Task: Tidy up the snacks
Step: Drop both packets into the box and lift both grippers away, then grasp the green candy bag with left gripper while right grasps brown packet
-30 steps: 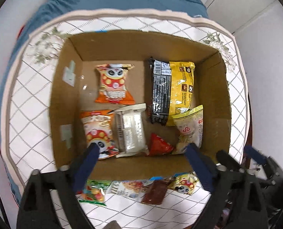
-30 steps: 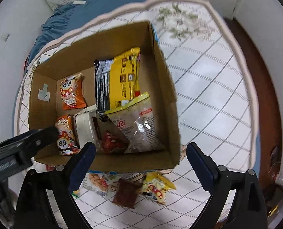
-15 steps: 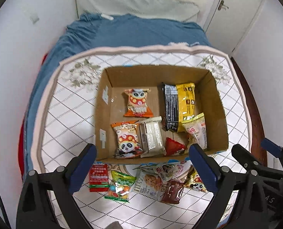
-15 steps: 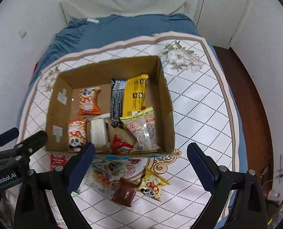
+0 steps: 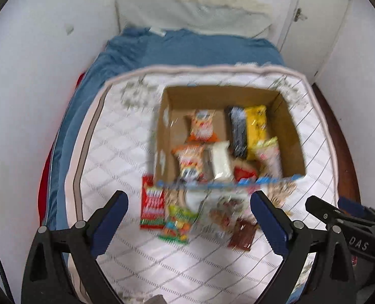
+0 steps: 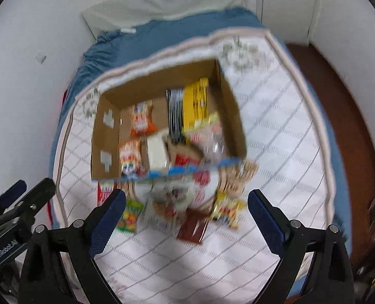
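A brown cardboard box (image 5: 292,136) sits on the white quilted bed and holds several snack packs, among them a yellow-and-black pack (image 5: 249,129) and two orange panda packs. Loose packs lie in front of it: a red pack (image 5: 152,209), a green candy pack (image 5: 178,224), a brown bar (image 5: 243,234) and a yellow panda pack (image 6: 228,211). My left gripper (image 5: 188,219) is open and empty, high above the loose packs. My right gripper (image 6: 186,216) is open and empty, high above them too. The box also shows in the right wrist view (image 6: 234,116). Both views are motion-blurred.
The white diamond-pattern quilt (image 5: 116,152) covers the bed, with a blue blanket (image 5: 187,50) and a pillow (image 5: 192,12) beyond. White walls stand on both sides. A door (image 5: 311,20) is at the back right. Brown floor (image 6: 339,106) lies to the right of the bed.
Both grippers have pulled up and back from the box, which now looks smaller and farther away. More of the bed and room is in view. Jaws stay open.
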### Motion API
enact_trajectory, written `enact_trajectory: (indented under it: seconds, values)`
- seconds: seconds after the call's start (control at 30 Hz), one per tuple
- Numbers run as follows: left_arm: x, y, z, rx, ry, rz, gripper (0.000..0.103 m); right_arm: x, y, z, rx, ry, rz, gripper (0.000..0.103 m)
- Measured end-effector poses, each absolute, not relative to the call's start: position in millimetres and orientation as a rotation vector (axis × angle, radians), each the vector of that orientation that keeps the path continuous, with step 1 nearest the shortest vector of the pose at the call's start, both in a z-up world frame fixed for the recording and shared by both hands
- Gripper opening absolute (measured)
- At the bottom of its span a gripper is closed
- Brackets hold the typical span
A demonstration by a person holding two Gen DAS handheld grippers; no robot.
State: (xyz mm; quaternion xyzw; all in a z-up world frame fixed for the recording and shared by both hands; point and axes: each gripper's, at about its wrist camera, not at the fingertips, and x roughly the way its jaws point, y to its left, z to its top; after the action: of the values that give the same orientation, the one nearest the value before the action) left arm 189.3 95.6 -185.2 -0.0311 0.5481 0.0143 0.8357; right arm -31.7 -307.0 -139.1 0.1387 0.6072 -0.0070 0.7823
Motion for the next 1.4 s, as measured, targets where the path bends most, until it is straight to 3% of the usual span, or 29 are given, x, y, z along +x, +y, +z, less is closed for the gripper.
enact_trajectory:
  seconds: [0.43,0.8,0.83,0.97,1.07,1.4]
  values:
    - [183,128,-341,-0.099,1.481,0.125,0.099,-72,-297,-311,0.488,1.662,-0.063,0.099]
    - [225,94,-422,0.091,1.620,0.015,0.099,-56,-282,-396,0.506,1.795,-0.120,0.098]
    - [225,90,-425,0.115,1.623,0.006,0.094,-56,-281,-402,0.512,1.804,-0.125,0.096]
    - [222,81,-432,0.146,1.643,-0.027,0.052,-57,-276,-418,0.493,1.838,-0.133,0.077]
    - [214,78,-430,0.151,1.639,-0.017,0.050,-59,-273,-418,0.440,1.831,-0.145,0.060]
    - [127,79,-421,0.057,1.702,0.022,0.050,-119,-266,-401,0.300,1.892,-0.014,0.059]
